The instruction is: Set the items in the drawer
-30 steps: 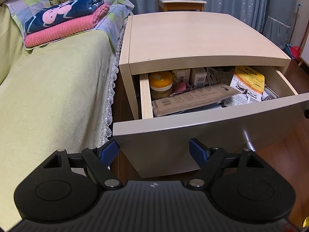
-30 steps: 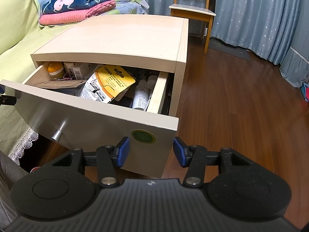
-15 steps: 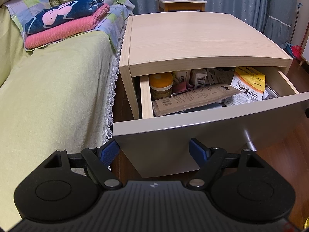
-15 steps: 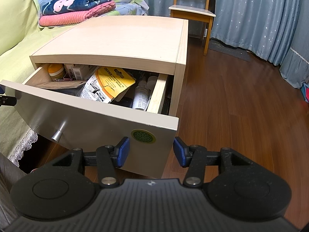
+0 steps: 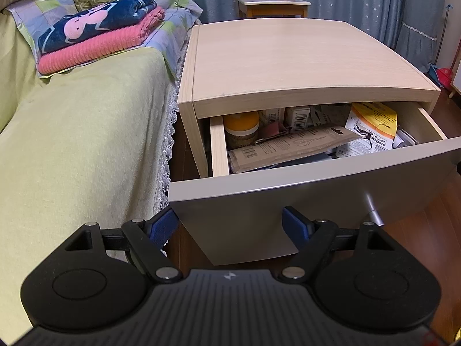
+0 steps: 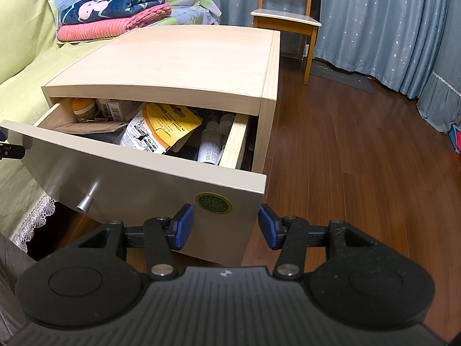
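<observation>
The pale wooden nightstand (image 5: 288, 63) has its drawer (image 5: 317, 199) pulled partly out, grey front toward me, with a metal knob (image 5: 374, 216). Inside lie a yellow-lidded jar (image 5: 241, 128), a brown card package (image 5: 291, 147), a yellow-and-white packet (image 6: 161, 129) and a white bottle (image 6: 211, 144). My left gripper (image 5: 227, 223) is open right in front of the drawer front's lower left corner. Open as well, the right gripper (image 6: 224, 225) sits in front of the front panel's lower right corner (image 6: 230, 230). Neither holds anything.
A bed with a green cover (image 5: 72, 144) runs along the nightstand's left side, with folded pink and navy towels (image 5: 100, 37) near the pillow. A wooden chair (image 6: 285, 20) and blue curtains (image 6: 389, 28) stand behind. Dark wood floor (image 6: 360, 158) lies to the right.
The drawer has slid slightly into the nightstand, so a little less of its inside shows. Both grippers stay open in front of the drawer front.
</observation>
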Available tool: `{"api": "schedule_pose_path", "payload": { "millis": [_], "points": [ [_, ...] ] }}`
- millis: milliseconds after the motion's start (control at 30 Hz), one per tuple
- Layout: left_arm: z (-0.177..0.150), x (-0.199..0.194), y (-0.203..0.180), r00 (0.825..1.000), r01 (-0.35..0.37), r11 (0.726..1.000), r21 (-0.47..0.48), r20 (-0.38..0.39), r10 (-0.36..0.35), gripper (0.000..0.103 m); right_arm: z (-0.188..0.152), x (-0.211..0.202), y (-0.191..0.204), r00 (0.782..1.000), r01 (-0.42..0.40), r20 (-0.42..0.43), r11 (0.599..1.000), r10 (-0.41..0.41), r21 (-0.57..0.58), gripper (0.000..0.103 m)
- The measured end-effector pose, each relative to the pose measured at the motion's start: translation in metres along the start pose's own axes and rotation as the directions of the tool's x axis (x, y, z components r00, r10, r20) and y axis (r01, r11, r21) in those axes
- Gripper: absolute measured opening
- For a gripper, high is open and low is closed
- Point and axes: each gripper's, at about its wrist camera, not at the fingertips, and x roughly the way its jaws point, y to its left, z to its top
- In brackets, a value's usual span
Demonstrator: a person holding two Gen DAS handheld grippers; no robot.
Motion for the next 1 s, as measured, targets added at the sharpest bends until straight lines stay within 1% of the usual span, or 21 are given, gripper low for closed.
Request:
{"api": "schedule_pose_path", "payload": {
  "millis": [100,1000],
  "points": [
    [-0.0002,-0.0002,-0.0003,1.000,-0.001,1.000,0.000,0.001,0.001,0.079,0.0073,0.0055,-0.0073,1.000,0.000,0.001,1.000,0.000,0.000,0.046],
    [0.0003,0.0005,-0.0004,1.000,-0.007,1.000,0.001,0.007,0.007,0.079,0.0059,0.0054,-0.0062,1.000,0.003,0.007,1.000,-0.003,0.005,0.046]
  ]
}}
